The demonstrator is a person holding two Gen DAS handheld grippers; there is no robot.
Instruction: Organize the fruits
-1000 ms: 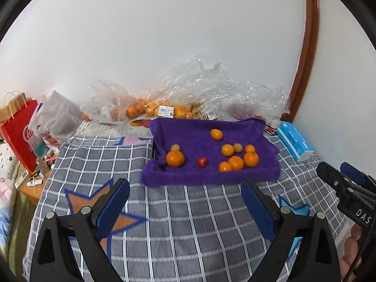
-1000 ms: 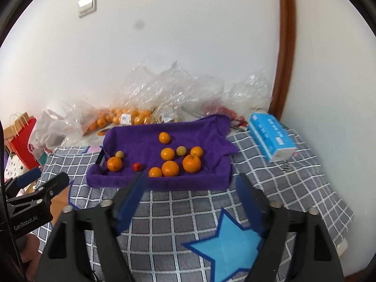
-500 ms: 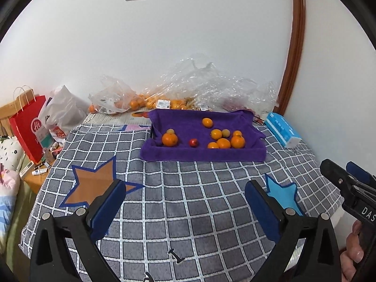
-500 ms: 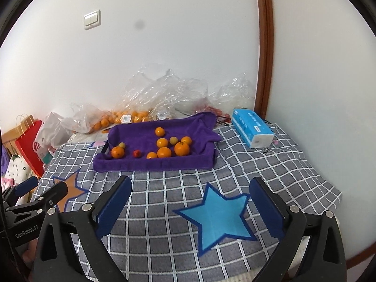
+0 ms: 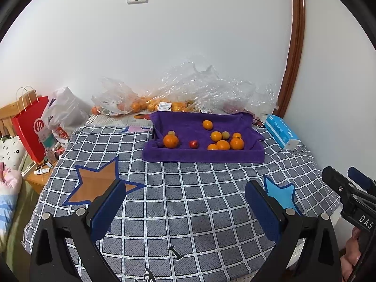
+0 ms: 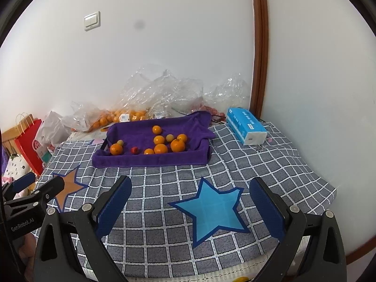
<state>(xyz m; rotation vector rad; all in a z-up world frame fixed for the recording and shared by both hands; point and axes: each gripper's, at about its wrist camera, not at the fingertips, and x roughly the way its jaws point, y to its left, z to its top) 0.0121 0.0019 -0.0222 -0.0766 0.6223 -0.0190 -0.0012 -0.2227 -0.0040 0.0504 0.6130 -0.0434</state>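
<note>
A tray lined with a purple towel (image 5: 183,122) (image 6: 134,134) stands at the far side of the table. In it lie several oranges, such as a large one (image 5: 170,141) (image 6: 116,149) at the left, a small red fruit (image 5: 193,144) (image 6: 134,150) and small yellow-green fruits (image 5: 225,135) (image 6: 169,138). My left gripper (image 5: 185,195) is open and empty, well short of the tray. My right gripper (image 6: 190,191) is open and empty over the blue star patch (image 6: 211,209). Each gripper shows at the edge of the other's view.
The table has a grey checked cloth (image 5: 188,211) with an orange star (image 5: 98,183). Clear plastic bags with more oranges (image 5: 150,104) lie behind the tray by the wall. A blue tissue pack (image 5: 280,135) (image 6: 246,127) lies at the right. A red paper bag (image 5: 33,127) stands left of the table.
Both grippers have pulled back from the tray, which now looks smaller and farther. More of the checked cloth shows in front. Both jaws have stayed open.
</note>
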